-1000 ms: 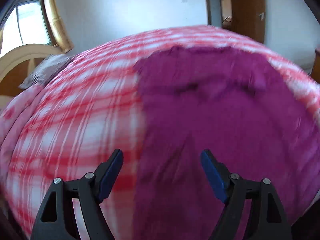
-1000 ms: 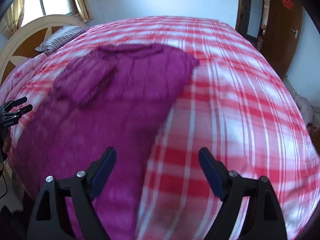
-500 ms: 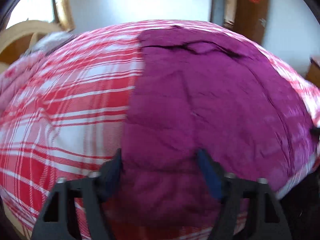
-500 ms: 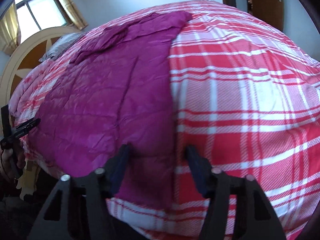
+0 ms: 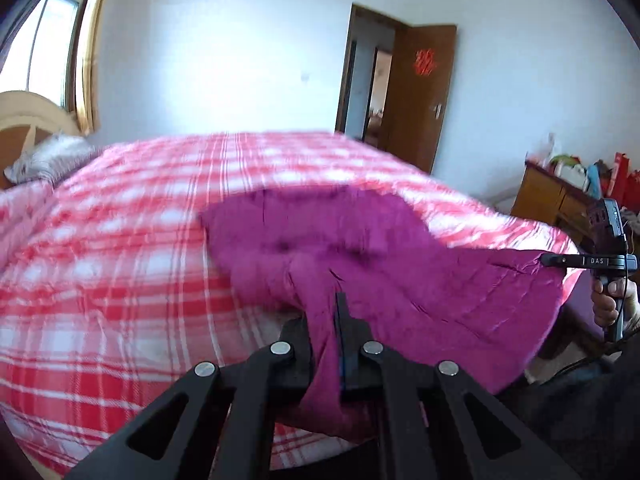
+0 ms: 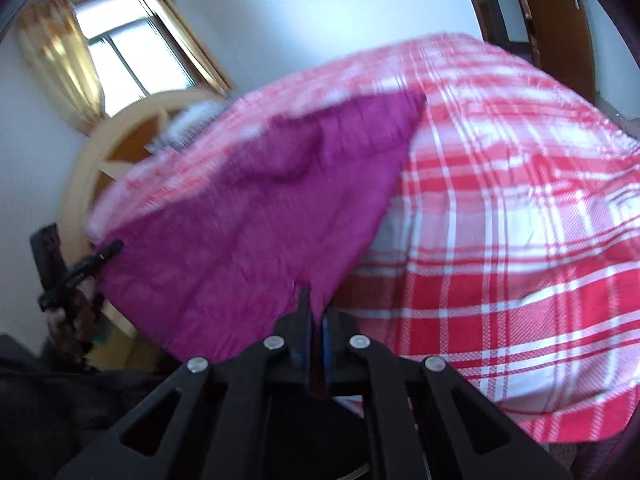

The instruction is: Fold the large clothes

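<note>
- Far left there's a wooden headboard (image 5: 38, 114) with a grey pillow (image 5: 52, 156) under a window with yellow curtains (image 6: 60, 52).
- The bed is covered by a red and white plaid quilt (image 5: 120, 280), a bit blurry here.
- The magenta garment (image 5: 360, 248) lies on the near side of the quilt, crinkly fabric, bunched and rumpled at its far end, with the near hem lifted off the bed.
- Left gripper (image 5: 334, 320) has its jaws clamped tight on the near left corner of the garment, cloth spilling down between the fingers.
- Right gripper (image 6: 314, 312) is pinched closed on the near right corner, the hem pulled taut between the two.
- Far right: open brown door (image 5: 424, 92) and a wooden dresser (image 5: 548, 196) with stuff on it.
</note>
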### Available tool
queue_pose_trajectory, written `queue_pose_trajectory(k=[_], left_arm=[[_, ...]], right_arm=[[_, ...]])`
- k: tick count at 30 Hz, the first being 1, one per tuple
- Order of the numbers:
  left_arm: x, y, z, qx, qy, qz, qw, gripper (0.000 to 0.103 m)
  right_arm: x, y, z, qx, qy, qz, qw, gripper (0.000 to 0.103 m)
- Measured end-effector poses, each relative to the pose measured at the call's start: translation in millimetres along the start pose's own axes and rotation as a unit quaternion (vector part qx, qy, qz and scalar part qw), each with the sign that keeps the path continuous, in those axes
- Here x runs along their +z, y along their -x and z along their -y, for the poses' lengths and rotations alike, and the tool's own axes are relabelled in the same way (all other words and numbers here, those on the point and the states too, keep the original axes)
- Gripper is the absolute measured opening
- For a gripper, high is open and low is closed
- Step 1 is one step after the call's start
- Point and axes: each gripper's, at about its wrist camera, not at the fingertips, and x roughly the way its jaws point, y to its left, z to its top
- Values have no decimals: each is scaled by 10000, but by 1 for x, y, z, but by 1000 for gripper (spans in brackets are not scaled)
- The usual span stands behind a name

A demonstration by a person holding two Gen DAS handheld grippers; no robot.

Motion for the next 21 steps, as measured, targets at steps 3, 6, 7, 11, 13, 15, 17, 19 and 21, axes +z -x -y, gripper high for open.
queue_pose_trajectory(k=[3,6,7,11,13,15,17,19,21], left_arm=[[26,-2,-10,-224,211,107,9995,6],[63,-42,-30,-230,283,99,9993,6],[72,-54,-36,-262,331,69,9991,6],[115,-133,-68,-88,520,-156,9985,6],[126,-166,-80,31,598,-354,9976,8],[132,-204,-99,244,700,-674,9950,15],[133,-224,-114,420,846,-905,9914,27],[137,-228,-134,643,1169,-860,9873,50],[140,-216,-148,946,1351,-498,9850,71]], right_arm=[[23,27,2,152,-140,460,9987,6],[64,23,12,165,-297,809,9961,6],[79,17,17,165,-361,872,9954,6],[138,-27,28,-66,-527,931,9942,5],[166,-55,44,-262,-641,883,9937,5],[184,-75,65,-374,-873,761,9926,5],[196,-98,83,-512,-1051,606,9913,5],[201,-123,100,-646,-1210,382,9898,5],[203,-144,117,-783,-1318,171,9880,5]])
